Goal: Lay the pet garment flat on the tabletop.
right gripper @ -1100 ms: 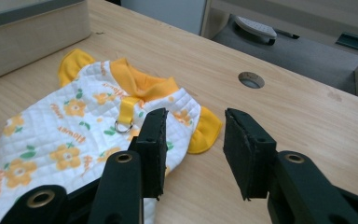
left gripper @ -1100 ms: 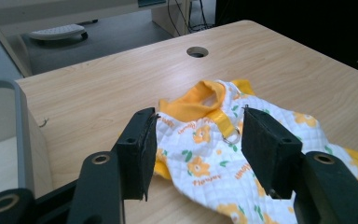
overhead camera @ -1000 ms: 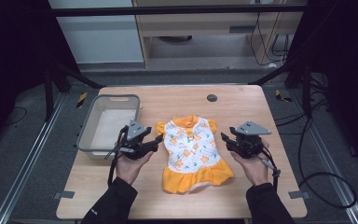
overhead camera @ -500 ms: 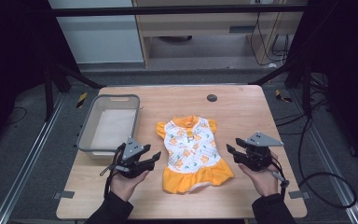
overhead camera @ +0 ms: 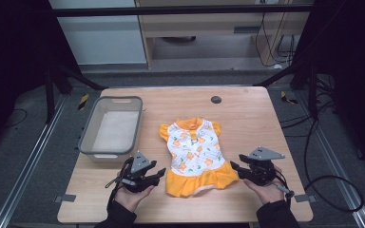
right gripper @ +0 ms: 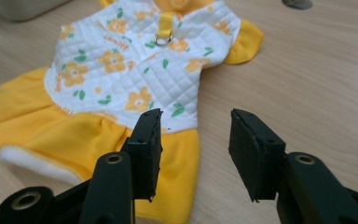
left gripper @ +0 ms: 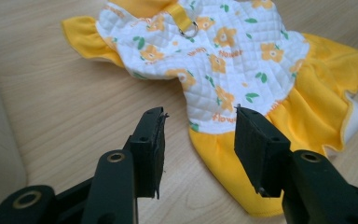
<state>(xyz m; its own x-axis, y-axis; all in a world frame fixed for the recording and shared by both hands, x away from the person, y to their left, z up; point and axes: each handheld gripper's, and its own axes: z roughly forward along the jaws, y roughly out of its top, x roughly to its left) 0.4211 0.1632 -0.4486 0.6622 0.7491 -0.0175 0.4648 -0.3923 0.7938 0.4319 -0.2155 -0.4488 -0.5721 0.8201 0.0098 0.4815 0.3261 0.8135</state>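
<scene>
Yellow and white, the small quilted dress [overhead camera: 196, 155] lies flat on the wooden table [overhead camera: 247, 114], collar toward the far edge and its yellow ruffled skirt toward the person, roughly midway between the 2 grippers. The white bodice carries orange flowers and green leaves, and a metal ring [left gripper: 190, 31] hangs on a yellow strap below the collar. The left gripper [overhead camera: 158, 174] is held low at the near left of the table, just beside the skirt's left hem, its 2 black jaws spread apart with nothing between them; in the left gripper view the jaws frame the seam where bodice meets skirt, clear of the cloth. The right gripper [overhead camera: 235, 168] sits at the near right, just beside the skirt's right hem, jaws likewise parted and empty, and in the right gripper view they point at the lower edge of the bodice and bare wood. A grey plastic bin [overhead camera: 91, 135] stands to the left of the dress, beyond the left gripper, and a small dark round disc [overhead camera: 215, 99] lies on the table past the collar.
</scene>
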